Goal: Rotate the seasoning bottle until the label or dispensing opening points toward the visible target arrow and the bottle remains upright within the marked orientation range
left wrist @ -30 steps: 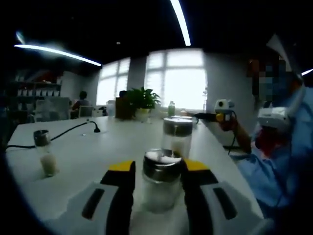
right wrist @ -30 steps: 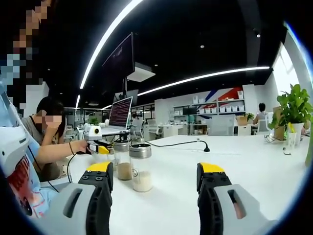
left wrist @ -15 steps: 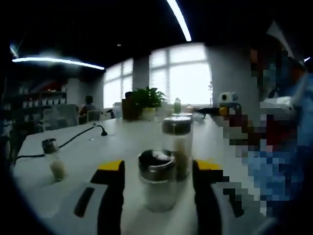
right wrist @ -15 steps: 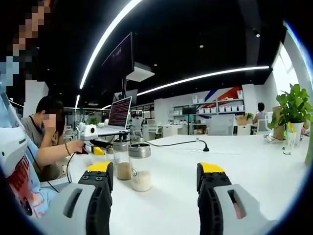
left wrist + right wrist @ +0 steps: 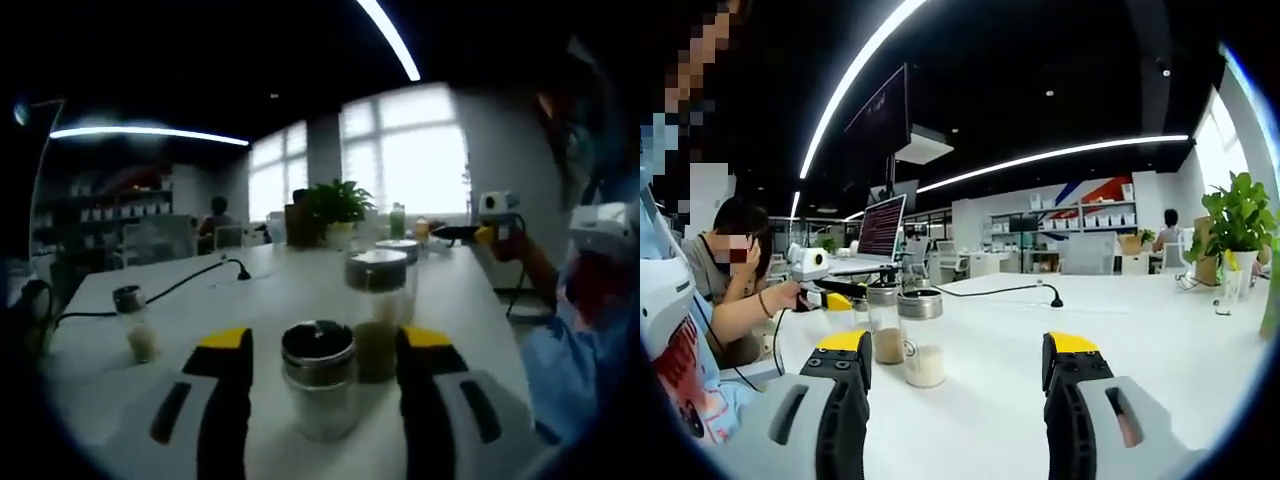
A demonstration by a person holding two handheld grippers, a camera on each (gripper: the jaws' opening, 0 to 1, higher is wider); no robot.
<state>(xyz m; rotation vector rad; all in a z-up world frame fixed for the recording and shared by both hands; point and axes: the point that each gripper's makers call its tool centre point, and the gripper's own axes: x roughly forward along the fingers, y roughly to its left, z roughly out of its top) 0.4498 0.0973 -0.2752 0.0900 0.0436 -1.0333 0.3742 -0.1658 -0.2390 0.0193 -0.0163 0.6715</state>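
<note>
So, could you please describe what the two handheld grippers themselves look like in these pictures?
The left gripper has two broad light-grey jaws with black inner faces, yellow tips and a dark oval slot in each. The right gripper is built the same: grey bodies, black inner pads, yellow caps, oval slots. No cables show on either.

White table (image 5: pixel 260 290); seasoning bottles (image 5: pixel 319 392) upright; black cable (image 5: pixel 190 283).

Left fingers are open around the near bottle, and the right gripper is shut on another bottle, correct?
Not quite. The right gripper is open and holds nothing; in the right gripper view its bottles stand well ahead on the table. The left gripper is open around the near bottle.
</note>
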